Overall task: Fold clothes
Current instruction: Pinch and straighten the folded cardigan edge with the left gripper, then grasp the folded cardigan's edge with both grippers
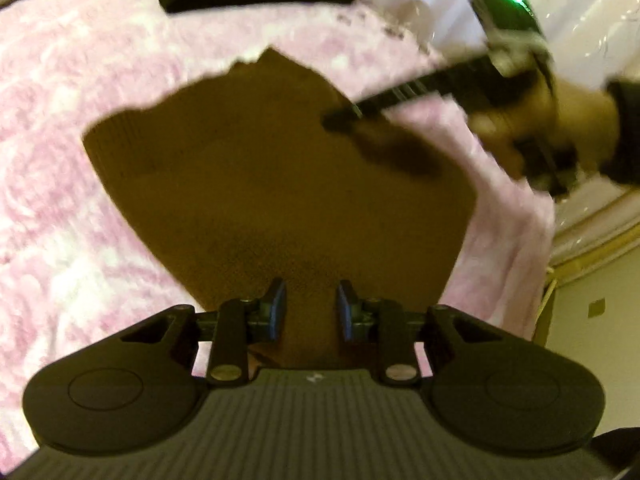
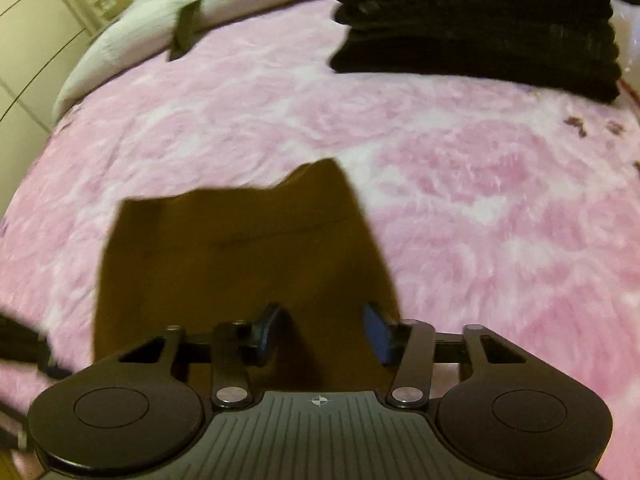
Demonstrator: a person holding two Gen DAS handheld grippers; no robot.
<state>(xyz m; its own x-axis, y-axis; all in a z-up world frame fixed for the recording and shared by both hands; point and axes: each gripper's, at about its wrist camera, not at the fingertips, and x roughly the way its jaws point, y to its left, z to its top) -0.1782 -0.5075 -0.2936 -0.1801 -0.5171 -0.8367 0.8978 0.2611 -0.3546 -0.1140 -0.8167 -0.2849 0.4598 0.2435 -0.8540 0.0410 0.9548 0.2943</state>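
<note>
Pink, mottled bedding covers the bed (image 2: 480,208) and fills most of both views. On it lies a brown garment (image 1: 272,184), spread fairly flat, its far edge uneven with a small peak sticking up toward the head of the bed. In the left wrist view the cloth runs from that peak down to the left claw (image 1: 312,310) and under it.

The left claw stands open at a middling gap, its blue-padded fingers (image 1: 278,308) apart with brown cloth showing between and beneath them; whether the pads touch the cloth cannot be told.

The right claw (image 2: 326,334) is also open, a little wider, over the near right part of the garment (image 2: 240,264). Its right finger sits just about at the cloth's right edge, the left finger over the cloth. Nothing is pinched between them.

From the left wrist view the right claw (image 1: 340,120) appears blurred at the upper right, held in a hand (image 1: 560,120), its fingers reaching over the garment's right side, with a dark shadow on the cloth below.

At the far side of the bed sits a black stack (image 2: 476,24) of folded cloth. A white pillow (image 2: 192,4) lies at the far left, with a small dark object (image 2: 186,28) leaning against it.
</note>
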